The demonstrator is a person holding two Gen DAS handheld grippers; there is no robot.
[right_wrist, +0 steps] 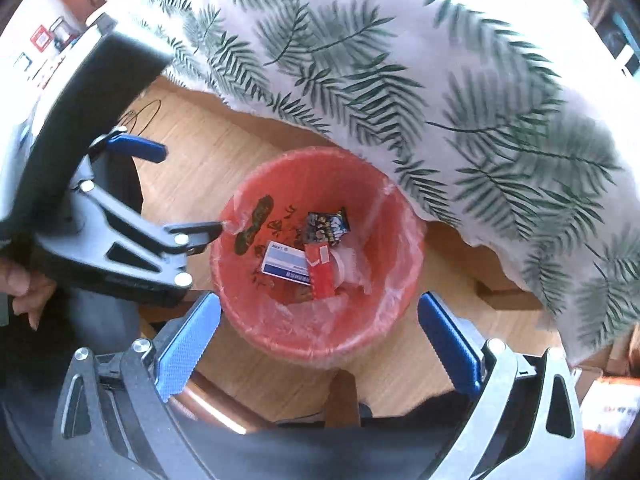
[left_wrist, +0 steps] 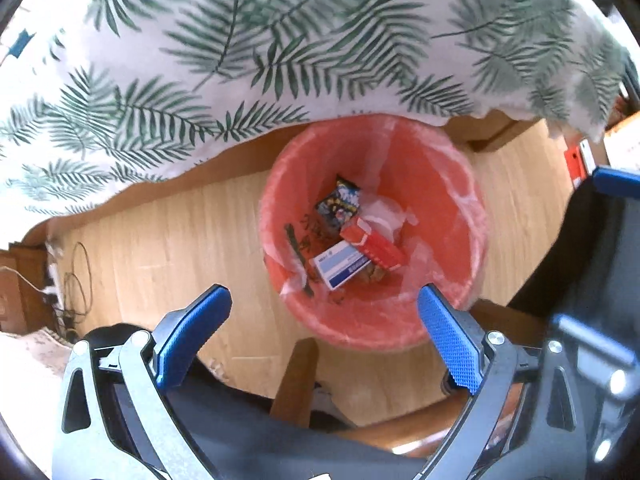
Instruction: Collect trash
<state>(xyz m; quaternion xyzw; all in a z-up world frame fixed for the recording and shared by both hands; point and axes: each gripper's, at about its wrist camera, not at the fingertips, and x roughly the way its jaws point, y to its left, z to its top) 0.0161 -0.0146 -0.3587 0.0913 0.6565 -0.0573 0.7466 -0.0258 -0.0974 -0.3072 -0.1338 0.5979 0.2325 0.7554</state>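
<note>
Bin: round red plastic wastebasket [left_wrist: 452, 216] lined with a clear thin plastic bag [left_wrist: 400, 216]; stands on pale wood-plank floor [left_wrist: 160, 256], its 12 o'clock rim just under the edge of a white cloth printed with green fern leaves [left_wrist: 248, 52]
Contents: dark printed snack wrapper [left_wrist: 339, 204] at 12 o'clock; red rectangular carton [left_wrist: 374, 246] at centre; white-and-blue flat box [left_wrist: 340, 269] at 7 o'clock, touching the carton
Left gripper [left_wrist: 324, 308]: blue-padded jaws spread wide, nothing between them; bin directly ahead, at 12 o'clock
Right gripper [right_wrist: 319, 316]: jaws spread wide, nothing held; bin at 12 o'clock, near rim between the fingertips
</note>
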